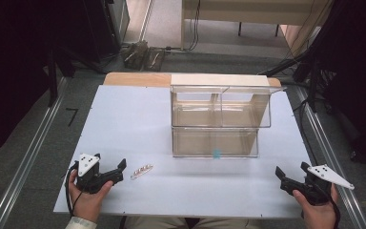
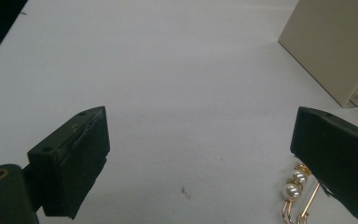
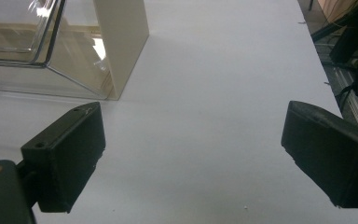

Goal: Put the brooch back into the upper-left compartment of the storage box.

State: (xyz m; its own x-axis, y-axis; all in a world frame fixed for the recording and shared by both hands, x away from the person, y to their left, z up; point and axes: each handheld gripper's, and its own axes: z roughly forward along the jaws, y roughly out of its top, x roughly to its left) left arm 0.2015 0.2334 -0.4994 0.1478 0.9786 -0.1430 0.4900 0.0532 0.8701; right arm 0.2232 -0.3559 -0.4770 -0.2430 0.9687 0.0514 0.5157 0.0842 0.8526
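Note:
A gold hair clip with white pearls (image 1: 141,171) lies flat on the white table (image 1: 138,119), near its front left. My left gripper (image 1: 110,167) rests on the table just left of the clip, open, nothing between its fingers. In the left gripper view the clip (image 2: 294,185) lies beside the right jaw's inner face and is partly hidden by it; the left gripper (image 2: 200,154) stands wide open. My right gripper (image 1: 291,170) sits at the front right, open and empty. The right gripper view shows the right gripper (image 3: 193,154) with bare table between its jaws.
A clear two-tier drawer organizer (image 1: 217,119) with cream side panels stands mid-table towards the back, a small blue mark (image 1: 216,153) on its lower front. Its corner (image 3: 121,46) appears ahead-left of my right gripper. Cables and stands lie on the floor beyond the table.

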